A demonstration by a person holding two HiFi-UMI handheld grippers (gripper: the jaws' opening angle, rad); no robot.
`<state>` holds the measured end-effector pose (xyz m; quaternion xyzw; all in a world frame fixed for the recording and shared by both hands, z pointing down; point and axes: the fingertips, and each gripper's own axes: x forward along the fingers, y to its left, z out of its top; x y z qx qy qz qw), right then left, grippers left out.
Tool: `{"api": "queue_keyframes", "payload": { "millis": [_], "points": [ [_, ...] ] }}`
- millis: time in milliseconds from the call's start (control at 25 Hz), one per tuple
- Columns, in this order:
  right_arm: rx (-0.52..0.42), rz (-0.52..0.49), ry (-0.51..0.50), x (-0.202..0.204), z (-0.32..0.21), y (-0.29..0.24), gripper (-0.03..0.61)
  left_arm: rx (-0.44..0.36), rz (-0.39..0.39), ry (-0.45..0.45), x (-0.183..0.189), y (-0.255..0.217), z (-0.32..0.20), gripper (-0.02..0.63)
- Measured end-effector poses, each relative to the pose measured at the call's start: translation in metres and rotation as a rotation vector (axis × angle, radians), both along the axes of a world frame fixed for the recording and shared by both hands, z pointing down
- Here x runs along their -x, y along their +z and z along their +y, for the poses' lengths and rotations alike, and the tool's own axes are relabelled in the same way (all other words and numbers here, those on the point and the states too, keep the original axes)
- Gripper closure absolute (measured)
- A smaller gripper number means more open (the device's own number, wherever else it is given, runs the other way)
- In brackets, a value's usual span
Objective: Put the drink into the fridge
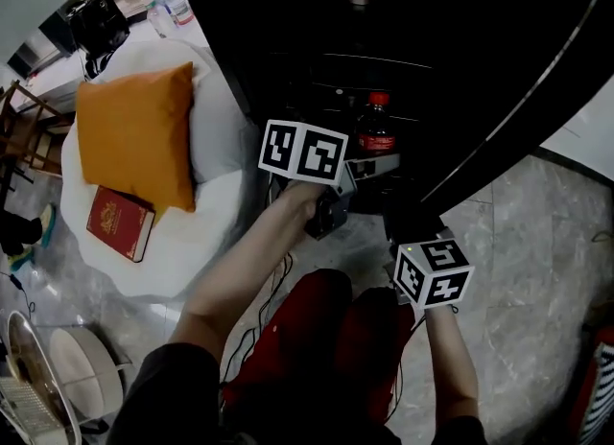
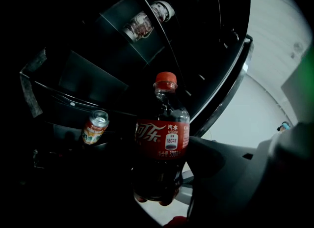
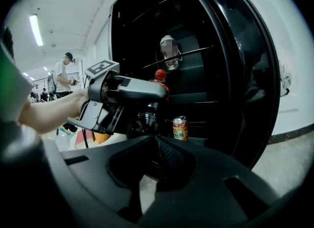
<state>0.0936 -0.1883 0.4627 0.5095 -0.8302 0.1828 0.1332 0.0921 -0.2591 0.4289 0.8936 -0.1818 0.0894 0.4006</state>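
Left gripper (image 2: pixel 159 178): jaws pinching the lower body of the cola bottle (image 2: pixel 163 138), which is upright, red cap on top. The bottle is held at the open front of the black fridge (image 3: pixel 235 74), past the right edge of the white table (image 1: pixel 173 261). An orange can (image 3: pixel 180 128) stands on a fridge shelf (interior dim). Right gripper (image 3: pixel 156 146): jaws pressed together, holding nothing, low beside the fridge opening.

Lounge: fridge (image 1: pixel 432 11), cushion (image 1: pixel 134 131), marble floor (image 1: pixel 537 270).

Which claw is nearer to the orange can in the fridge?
Left. The left claw, gripping the cola bottle, is close beside the can; the right claw sits farther back.
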Motion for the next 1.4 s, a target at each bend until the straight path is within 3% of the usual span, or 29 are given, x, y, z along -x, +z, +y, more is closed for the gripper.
{"api": "queue_keyframes", "payload": {
  "millis": [120,520,1000,1400],
  "points": [
    [-0.024,0.012,-0.014,0.002,-0.004,-0.007,0.560,0.034,0.028,0.015,-0.003,-0.005,-0.007,0.295],
    [-0.027,0.011,-0.036,0.011,-0.019,-0.012,0.560,0.051,0.014,0.033,-0.019,-0.014,-0.032,0.295],
    [-0.042,0.044,-0.055,0.014,-0.045,-0.009,0.560,0.103,0.003,-0.004,-0.021,-0.006,-0.048,0.295],
    [-0.035,0.059,-0.033,0.013,-0.060,-0.001,0.560,0.094,-0.005,-0.013,-0.022,-0.011,-0.054,0.295]
  ]
}}
